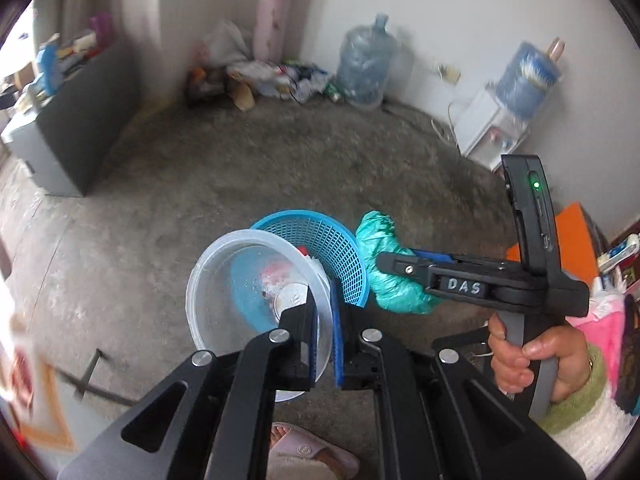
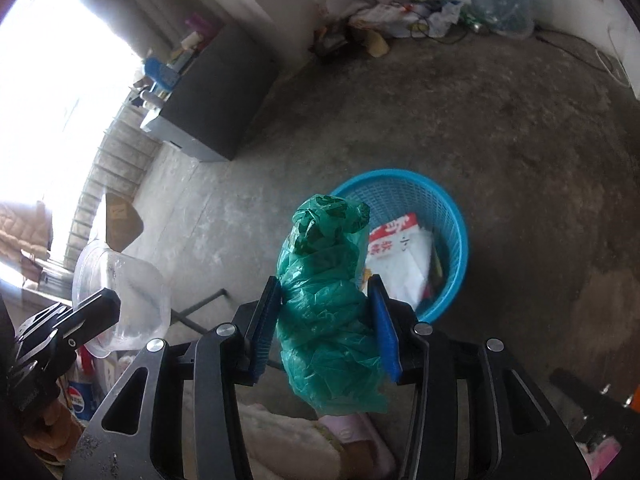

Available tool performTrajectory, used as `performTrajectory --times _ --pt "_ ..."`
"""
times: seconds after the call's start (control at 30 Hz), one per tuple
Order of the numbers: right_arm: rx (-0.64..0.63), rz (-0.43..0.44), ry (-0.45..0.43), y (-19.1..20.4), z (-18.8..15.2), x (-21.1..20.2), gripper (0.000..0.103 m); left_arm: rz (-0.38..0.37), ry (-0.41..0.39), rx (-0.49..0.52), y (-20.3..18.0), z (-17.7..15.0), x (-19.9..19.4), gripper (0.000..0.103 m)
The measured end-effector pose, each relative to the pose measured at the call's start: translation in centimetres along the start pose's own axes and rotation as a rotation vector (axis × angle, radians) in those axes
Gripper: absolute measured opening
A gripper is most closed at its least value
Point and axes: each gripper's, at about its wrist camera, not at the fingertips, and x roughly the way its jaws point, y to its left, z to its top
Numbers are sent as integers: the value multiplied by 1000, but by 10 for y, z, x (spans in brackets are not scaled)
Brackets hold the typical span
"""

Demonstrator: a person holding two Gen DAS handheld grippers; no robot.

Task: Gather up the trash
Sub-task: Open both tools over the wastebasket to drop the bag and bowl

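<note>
A blue mesh basket [image 1: 320, 236] stands on the concrete floor with white and red packaging [image 2: 400, 256] inside. My left gripper [image 1: 322, 312] is shut on the rim of a clear plastic tub [image 1: 224, 292], holding it tilted in front of the basket. My right gripper [image 2: 325, 282] is shut on a crumpled green plastic bag [image 2: 320, 240], both blue pads pressing its sides. The bag hangs in the air at the basket's [image 2: 452, 216] near edge. In the left wrist view the right gripper [image 1: 394, 260] comes in from the right with the bag [image 1: 384, 248] beside the basket. The tub [image 2: 128, 292] shows at lower left in the right wrist view.
A dark grey cabinet [image 1: 80, 136] stands at the left wall. A clutter pile [image 1: 272, 76] and a large water jug [image 1: 368, 64] fill the far corner; a white water dispenser [image 1: 504, 120] stands at right. A person's hand [image 1: 532, 356] grips the right handle. A pink slipper [image 1: 304, 452] is below.
</note>
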Motion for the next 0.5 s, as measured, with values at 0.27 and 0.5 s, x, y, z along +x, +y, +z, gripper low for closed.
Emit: performTrajectory --times 0.27,0.5 --pt "150 -78 77 -50 26 72 66 88 24 1 -7 25 76 58" --pt "171 -82 36 -56 10 56 67 90 -27 -46 9 23 55 63"
